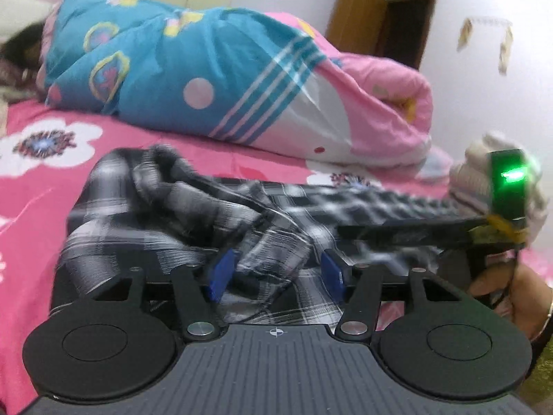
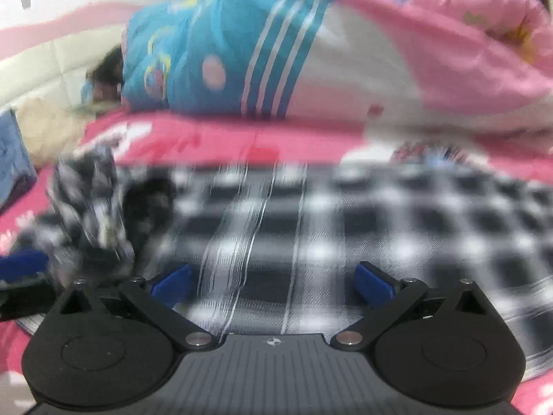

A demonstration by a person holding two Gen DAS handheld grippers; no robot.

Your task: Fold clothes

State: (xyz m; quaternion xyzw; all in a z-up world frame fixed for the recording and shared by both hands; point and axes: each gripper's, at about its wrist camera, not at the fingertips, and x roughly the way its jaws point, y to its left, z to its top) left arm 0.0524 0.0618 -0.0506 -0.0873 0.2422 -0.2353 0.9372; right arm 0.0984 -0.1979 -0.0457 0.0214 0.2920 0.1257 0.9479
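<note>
Shirt: the plaid shirt [image 1: 193, 214] lies rumpled on the bed [image 1: 31, 186], well short of its far edge.
Left gripper [image 1: 276, 273]: your jaws gape, empty.
Right gripper [image 2: 273, 283]: wide, empty.
Tip: flatten bunches before creasing.

One black-and-white checked garment [image 1: 179, 207] lies crumpled on one bed, whose pink flowered sheet [image 1: 31, 186] shows at least two white blossoms; one rolled quilt [image 1: 193, 69] in blue and pink lies behind it. Two grippers are in view, the left gripper [image 1: 276, 276] and the right gripper [image 2: 274, 285], each with two blue fingertips [image 1: 221, 275]; one hand [image 1: 515, 297] shows at the right of the left view; one brown door [image 1: 359, 17] stands in the wall.
</note>
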